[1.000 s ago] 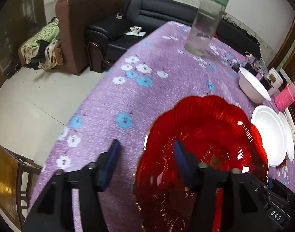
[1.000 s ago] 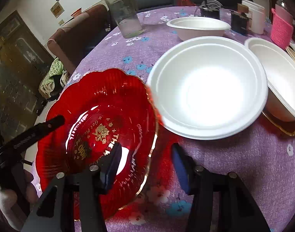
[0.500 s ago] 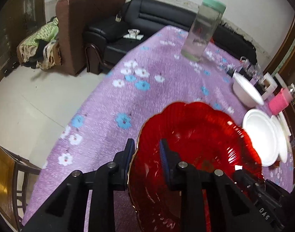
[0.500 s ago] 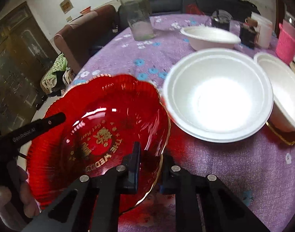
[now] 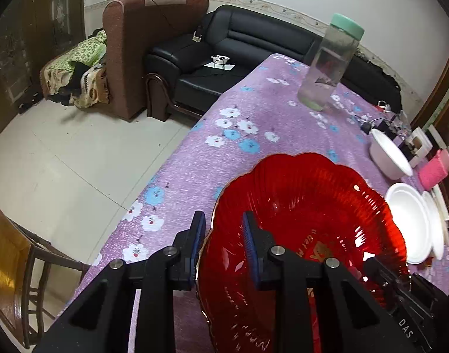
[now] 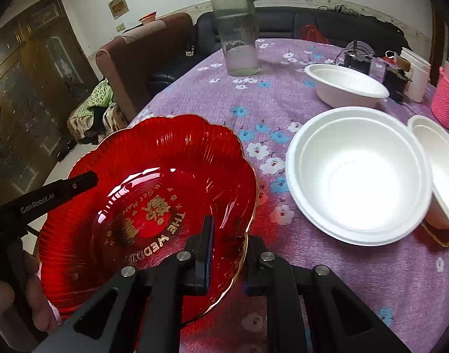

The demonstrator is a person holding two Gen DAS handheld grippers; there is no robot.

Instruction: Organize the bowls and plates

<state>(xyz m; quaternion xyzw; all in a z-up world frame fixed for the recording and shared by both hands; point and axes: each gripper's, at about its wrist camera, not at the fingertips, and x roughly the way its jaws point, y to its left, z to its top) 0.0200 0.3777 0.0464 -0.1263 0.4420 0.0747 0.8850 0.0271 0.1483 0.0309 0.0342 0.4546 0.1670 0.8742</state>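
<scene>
Red glass plate [image 6: 153,194]: you are gripping it from two sides, and it sits tilted just above the purple flowered cloth of the desk [image 6: 283,94], at the desk's near edge. It is translucent, ribbed in fine rays from the centre, with a scalloped rim edged in gold and gold lettering and characters in its well.

Your right tool [image 6: 227,253] is clamped on the plate's near rim, one blue-padded finger inside the dish and the other under the rim. Your left tool [image 5: 221,247] is clamped on the opposite rim in the same manner, its ridged blue pads [image 5: 248,235] on either side of the glass. In the right wrist view the left tool's black arm, printed with white lettering, reaches over the plate's left edge, with your hand [image 6: 33,294] beneath it.

Right of the red plate, close to its rim, lies a smooth matte white bowl nested in another [image 6: 359,176]; a second white stack [image 6: 439,158] overlaps its far-right edge. Beyond those stands a single white bowl [image 6: 345,88]. Farther from the plate stand a clear jar with a mint-green lid [image 6: 236,29] and a pink knitted holder [image 6: 448,103].
</scene>
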